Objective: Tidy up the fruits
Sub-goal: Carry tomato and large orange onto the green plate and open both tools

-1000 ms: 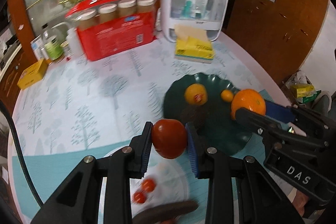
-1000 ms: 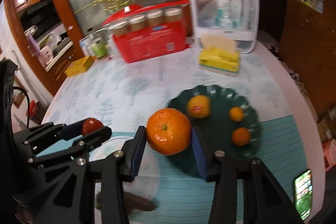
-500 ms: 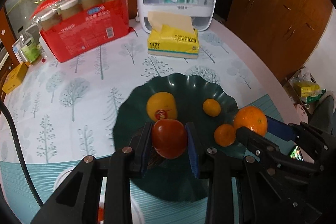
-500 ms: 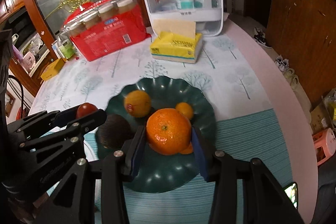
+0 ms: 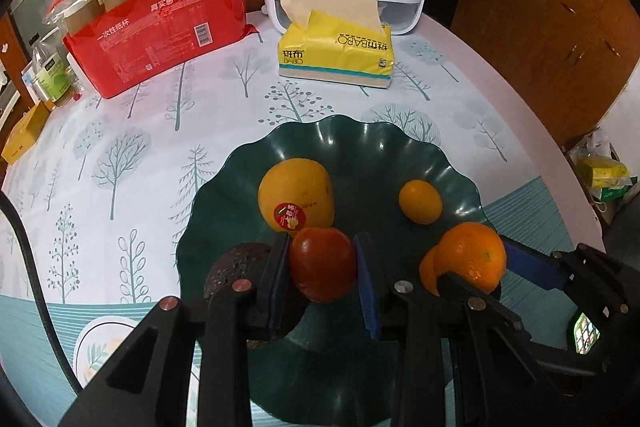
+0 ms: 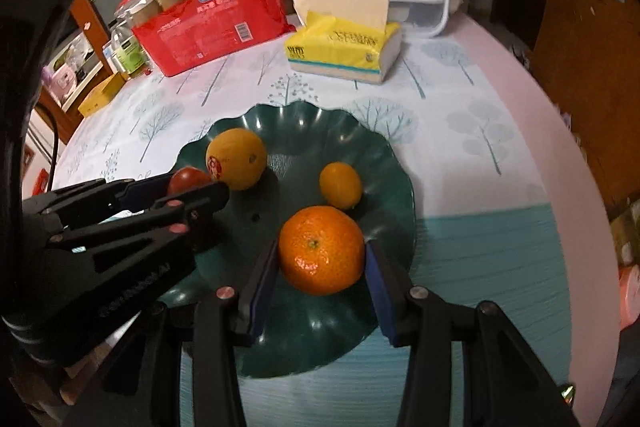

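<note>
Tree-print tablecloth [image 5: 132,131] is covering round table. Glossy dark green scalloped plate [image 5: 360,143] is holding smooth yellow orange with red sticker [image 5: 295,195] and small yellow citrus [image 5: 420,201]. Your right gripper [image 6: 321,265] is clamping dimpled round orange mandarin [image 6: 321,250] over plate's near side. Your left gripper [image 5: 322,267] is gripping shiny red tomato [image 5: 323,263], just beside stickered orange. Yellow tissue pack [image 5: 336,51] and red cup package [image 5: 156,23] are sitting behind plate.

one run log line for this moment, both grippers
left gripper: shut on tomato | right gripper: shut on orange | both over green plate
</note>
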Demonstrator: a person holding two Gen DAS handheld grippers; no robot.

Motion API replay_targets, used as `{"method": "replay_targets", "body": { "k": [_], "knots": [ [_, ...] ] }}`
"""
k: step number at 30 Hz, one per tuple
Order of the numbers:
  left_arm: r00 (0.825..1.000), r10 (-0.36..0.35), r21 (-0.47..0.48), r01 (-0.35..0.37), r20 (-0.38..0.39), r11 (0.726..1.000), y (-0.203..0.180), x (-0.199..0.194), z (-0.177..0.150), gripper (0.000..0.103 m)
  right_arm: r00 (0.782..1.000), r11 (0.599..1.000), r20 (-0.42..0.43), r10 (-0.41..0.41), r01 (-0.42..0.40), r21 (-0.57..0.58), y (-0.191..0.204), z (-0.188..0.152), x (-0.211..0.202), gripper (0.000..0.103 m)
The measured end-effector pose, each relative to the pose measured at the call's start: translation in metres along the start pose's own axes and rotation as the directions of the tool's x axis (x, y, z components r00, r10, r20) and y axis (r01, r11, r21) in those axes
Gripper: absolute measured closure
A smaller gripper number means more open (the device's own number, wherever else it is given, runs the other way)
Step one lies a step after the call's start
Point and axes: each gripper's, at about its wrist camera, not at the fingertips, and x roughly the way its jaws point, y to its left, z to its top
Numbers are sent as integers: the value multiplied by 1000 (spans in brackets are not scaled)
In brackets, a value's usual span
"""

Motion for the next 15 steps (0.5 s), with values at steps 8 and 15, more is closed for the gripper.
{"method": "replay_targets", "body": {
  "k": [8, 15],
  "knots": [
    [1000, -9, 16, 9, 4, 1000, 0, 7, 1, 73, 999, 995, 34, -25, 28, -99, 11, 3, 7, 56],
    [999, -43, 14, 43, 15, 999, 1, 6, 2, 52, 999, 995, 41, -1, 5, -95, 11, 4, 11, 56]
  ]
}}
